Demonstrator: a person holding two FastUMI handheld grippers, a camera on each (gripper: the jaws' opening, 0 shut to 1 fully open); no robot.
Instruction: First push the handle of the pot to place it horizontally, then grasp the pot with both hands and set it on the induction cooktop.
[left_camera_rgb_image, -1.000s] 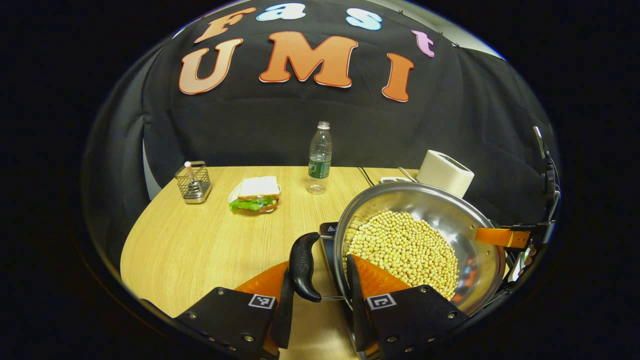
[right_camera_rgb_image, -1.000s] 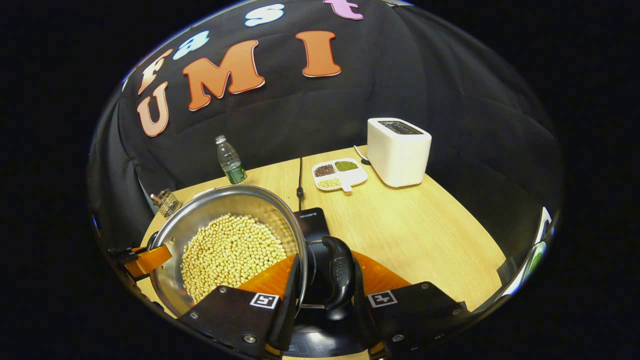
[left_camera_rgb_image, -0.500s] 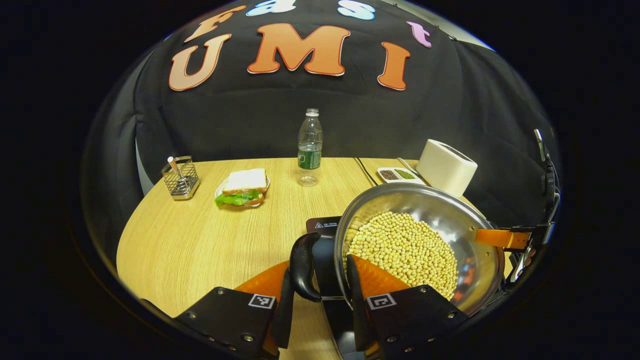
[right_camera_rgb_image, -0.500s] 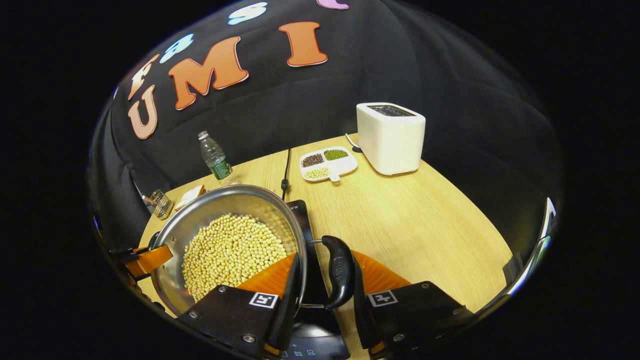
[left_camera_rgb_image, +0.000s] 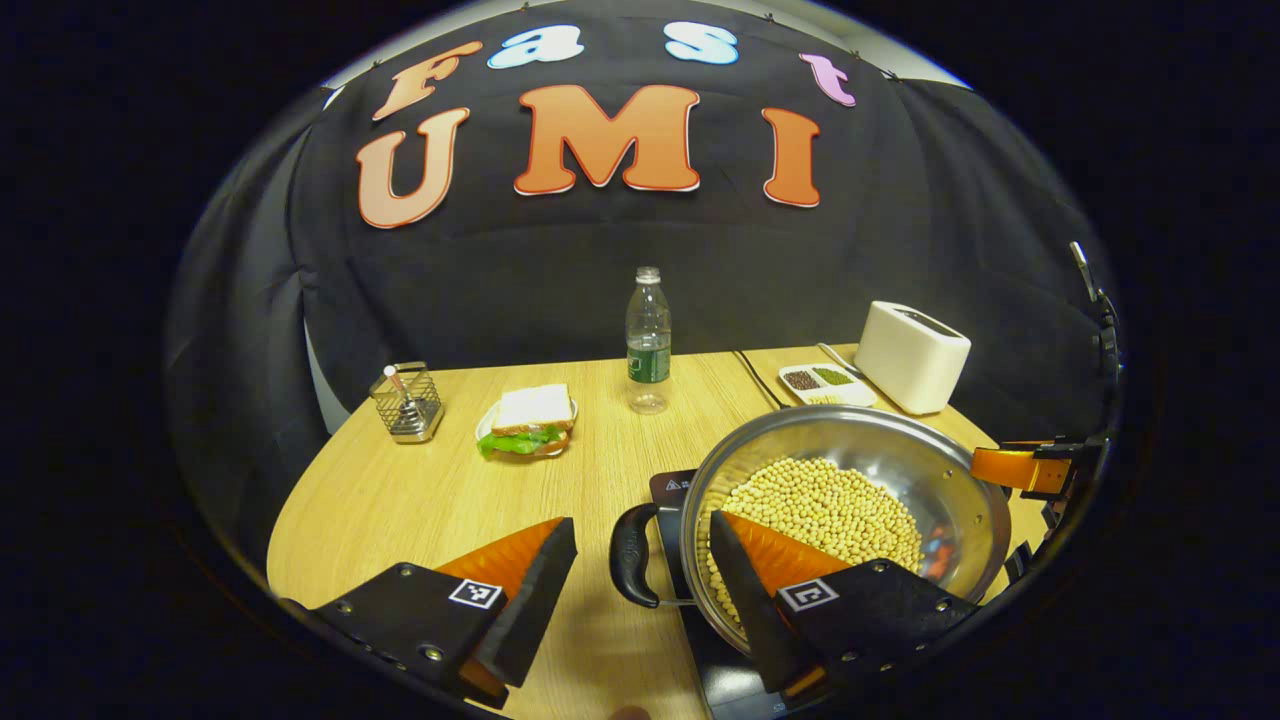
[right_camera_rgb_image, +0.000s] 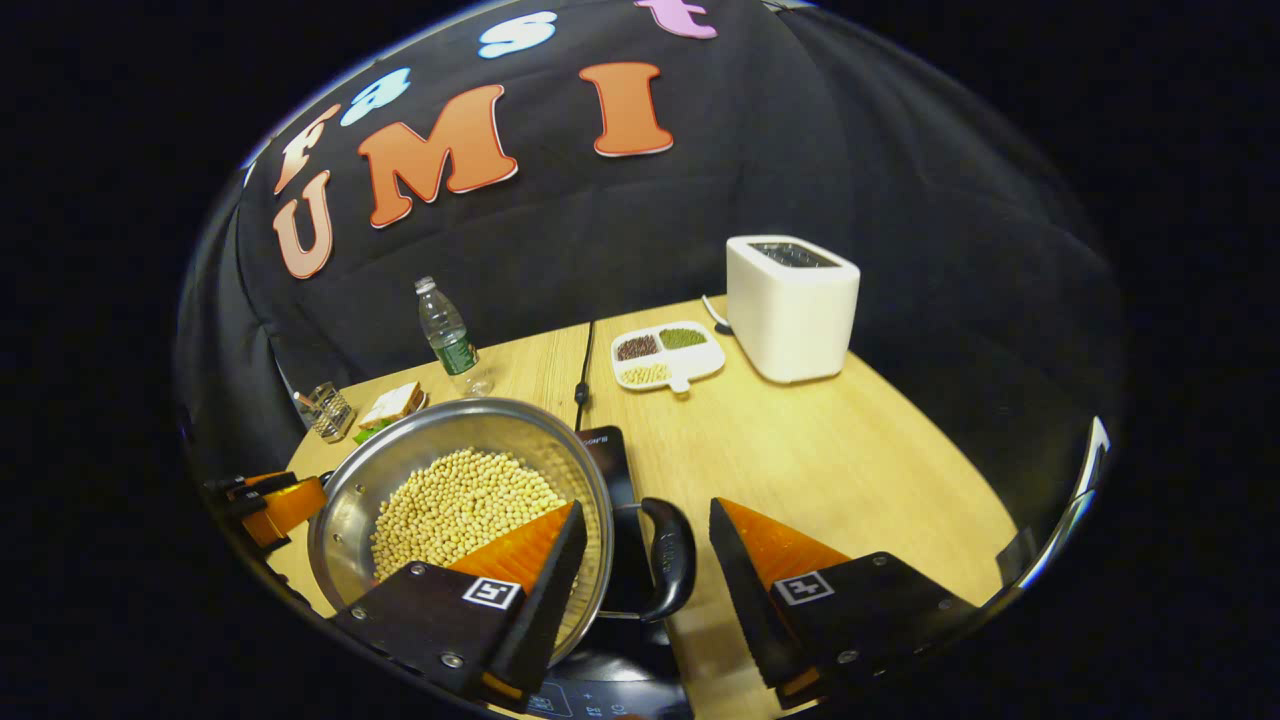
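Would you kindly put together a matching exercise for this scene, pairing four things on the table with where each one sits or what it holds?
Things:
1. Round steel pot
2. White box-shaped toaster
3. White divided dish
4. Clear plastic bottle

Descriptions:
A. Stands upright near the back edge of the wooden table
B. Holds yellow soybeans and sits on the black induction cooktop
C. Holds three small portions of dark, green and pale grains
D. Stands at the back right, beside the divided dish

Pairs: 1-B, 2-D, 3-C, 4-A
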